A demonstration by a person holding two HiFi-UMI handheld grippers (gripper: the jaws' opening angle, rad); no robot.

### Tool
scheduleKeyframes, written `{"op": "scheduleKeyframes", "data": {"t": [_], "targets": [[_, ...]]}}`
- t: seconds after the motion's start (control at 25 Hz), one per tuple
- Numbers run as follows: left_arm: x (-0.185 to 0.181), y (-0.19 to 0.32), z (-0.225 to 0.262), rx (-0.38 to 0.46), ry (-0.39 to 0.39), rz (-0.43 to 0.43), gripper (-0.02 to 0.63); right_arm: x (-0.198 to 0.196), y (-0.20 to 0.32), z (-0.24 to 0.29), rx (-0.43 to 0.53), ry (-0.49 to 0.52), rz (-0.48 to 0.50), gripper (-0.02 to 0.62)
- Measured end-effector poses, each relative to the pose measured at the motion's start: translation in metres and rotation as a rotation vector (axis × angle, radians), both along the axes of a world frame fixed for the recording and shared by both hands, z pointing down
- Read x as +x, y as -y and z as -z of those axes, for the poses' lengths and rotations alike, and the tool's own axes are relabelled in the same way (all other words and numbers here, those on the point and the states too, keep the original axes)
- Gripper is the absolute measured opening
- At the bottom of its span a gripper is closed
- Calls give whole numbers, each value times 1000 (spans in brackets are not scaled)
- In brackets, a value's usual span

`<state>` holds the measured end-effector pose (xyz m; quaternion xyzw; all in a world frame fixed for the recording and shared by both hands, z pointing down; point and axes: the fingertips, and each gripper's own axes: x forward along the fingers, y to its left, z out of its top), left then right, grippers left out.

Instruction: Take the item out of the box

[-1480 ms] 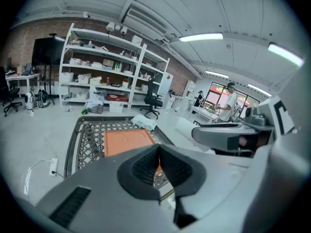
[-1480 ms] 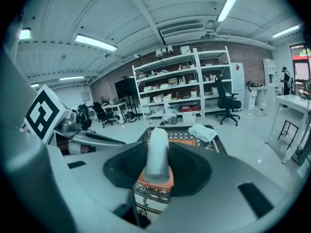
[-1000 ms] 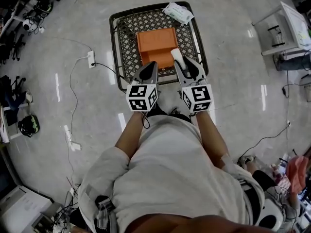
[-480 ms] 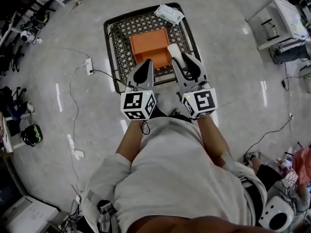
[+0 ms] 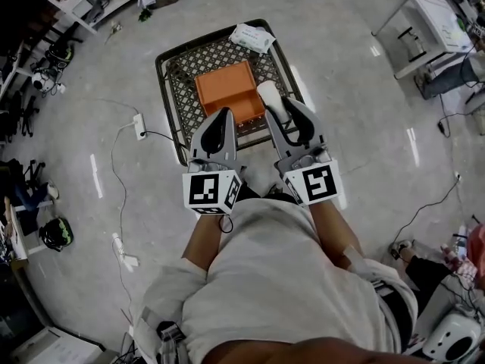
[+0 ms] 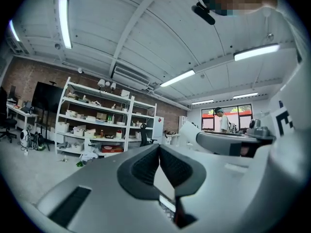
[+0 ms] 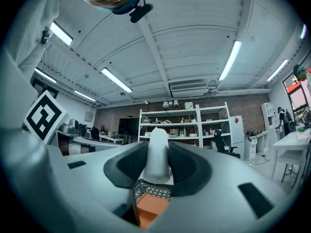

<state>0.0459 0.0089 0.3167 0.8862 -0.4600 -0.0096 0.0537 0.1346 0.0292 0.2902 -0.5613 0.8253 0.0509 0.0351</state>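
An orange box (image 5: pixel 224 89) lies open on a black mesh table (image 5: pixel 178 89). My right gripper (image 5: pixel 282 111) is shut on a white rounded item (image 5: pixel 271 98), which it holds above the box's right edge. In the right gripper view the white item (image 7: pixel 158 154) stands up between the dark pads (image 7: pixel 129 166), with the orange box (image 7: pixel 153 205) below it. Over the box's near edge, my left gripper (image 5: pixel 220 116) is shut with nothing in it. In the left gripper view its pads (image 6: pixel 146 166) meet at the tips.
A white packet (image 5: pixel 251 36) rests on the table's far corner. A power strip (image 5: pixel 139 123) and cables lie on the floor to the left. Shelving (image 5: pixel 68 6) stands at the far left, and a white table (image 5: pixel 424 14) at the far right.
Both grippers have drawn back toward the person and tilted up. The white item has come along in the right gripper, off the box's middle toward its right edge.
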Motion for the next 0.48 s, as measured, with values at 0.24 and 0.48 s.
{"op": "scheduleKeyframes", "data": {"t": [0.24, 0.48], "targets": [[11, -3, 10, 35, 39, -31, 11, 7, -4, 17, 21, 13, -25, 129], [13, 7, 8, 18, 38, -34, 11, 5, 2, 20, 24, 9, -15, 129]]}}
